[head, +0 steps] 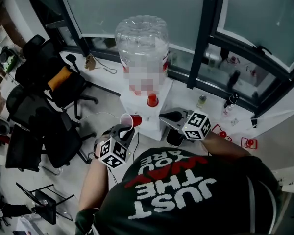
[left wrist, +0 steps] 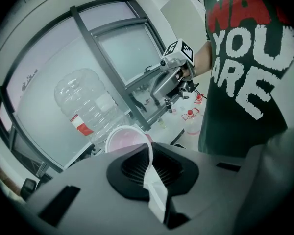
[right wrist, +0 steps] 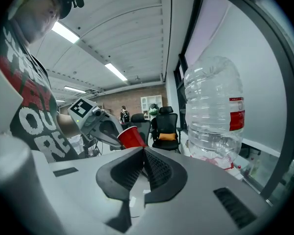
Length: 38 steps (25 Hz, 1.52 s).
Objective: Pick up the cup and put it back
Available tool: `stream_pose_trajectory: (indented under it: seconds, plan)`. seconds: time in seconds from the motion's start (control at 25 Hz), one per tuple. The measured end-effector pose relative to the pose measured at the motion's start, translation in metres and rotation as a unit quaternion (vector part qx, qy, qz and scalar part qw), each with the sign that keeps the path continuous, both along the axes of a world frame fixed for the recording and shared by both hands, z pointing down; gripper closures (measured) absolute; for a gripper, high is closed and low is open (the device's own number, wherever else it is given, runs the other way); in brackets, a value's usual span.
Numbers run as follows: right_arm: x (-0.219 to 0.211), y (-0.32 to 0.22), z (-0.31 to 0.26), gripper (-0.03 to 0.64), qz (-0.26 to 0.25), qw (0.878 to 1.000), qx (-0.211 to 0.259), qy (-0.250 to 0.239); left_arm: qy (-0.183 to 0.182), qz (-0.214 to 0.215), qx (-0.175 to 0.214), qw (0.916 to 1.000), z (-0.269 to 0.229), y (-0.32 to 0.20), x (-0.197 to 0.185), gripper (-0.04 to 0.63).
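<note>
Because my left gripper (left wrist: pixel 148 153) pinches the red cup (head: pixel 129 121) by its rim alone, it hangs tilted; my right gripper (right wrist: pixel 142 163) is pressed together, empty.

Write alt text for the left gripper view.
The left hand-held gripper pinches the rim of a cup. Behind stands a large clear water bottle by a window; at right, a person in a dark printed T-shirt holds the right hand-held gripper.
</note>
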State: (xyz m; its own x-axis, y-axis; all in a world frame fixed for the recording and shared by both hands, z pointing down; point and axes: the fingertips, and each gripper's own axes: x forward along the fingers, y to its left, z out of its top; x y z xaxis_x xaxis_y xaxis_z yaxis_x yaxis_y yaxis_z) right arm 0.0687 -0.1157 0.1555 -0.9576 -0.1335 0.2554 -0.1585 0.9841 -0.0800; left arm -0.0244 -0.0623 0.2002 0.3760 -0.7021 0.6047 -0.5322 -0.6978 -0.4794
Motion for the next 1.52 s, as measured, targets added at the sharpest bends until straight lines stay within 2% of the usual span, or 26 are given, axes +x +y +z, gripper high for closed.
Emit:
stream_pose_trajectory:
  seconds: [0.24,0.56,0.8,0.96,1.12,1.2,1.32,1.52]
  plan:
    - [-0.002,0.006,0.003,0.583,-0.004,1.000,-0.001,0.009,0.003,-0.009,-0.015,0.9998,0.021,0.006,-0.004,0.572]
    - [-0.028,0.018,0.028,0.583,-0.009,0.999,-0.009,0.047,0.033,-0.019,-0.061,0.9974,0.088,0.023,-0.016,0.571]
    - [-0.089,0.026,0.075,0.583,-0.013,0.996,0.003,0.086,0.056,-0.030,-0.081,0.9946,0.167,0.037,-0.059,0.572]
    - [-0.136,0.036,0.115,0.583,-0.011,0.992,-0.012,0.128,0.078,-0.034,-0.089,0.9924,0.221,0.046,-0.086,0.571]
    - [-0.184,0.045,0.156,0.583,-0.007,0.989,-0.039,0.142,0.064,-0.049,-0.102,0.9915,0.285,0.054,-0.129,0.572]
    - [-0.202,0.051,0.178,0.583,-0.024,0.988,-0.045,0.148,0.061,-0.060,-0.111,0.9902,0.312,0.060,-0.140,0.571]
    - [-0.210,0.057,0.214,0.583,-0.076,0.985,-0.048,0.151,0.044,-0.089,-0.122,0.9876,0.356,0.065,-0.138,0.571]
    - [-0.173,0.049,0.303,0.583,-0.145,0.979,-0.039,0.138,0.017,-0.145,-0.141,0.9792,0.447,0.051,-0.107,0.572]
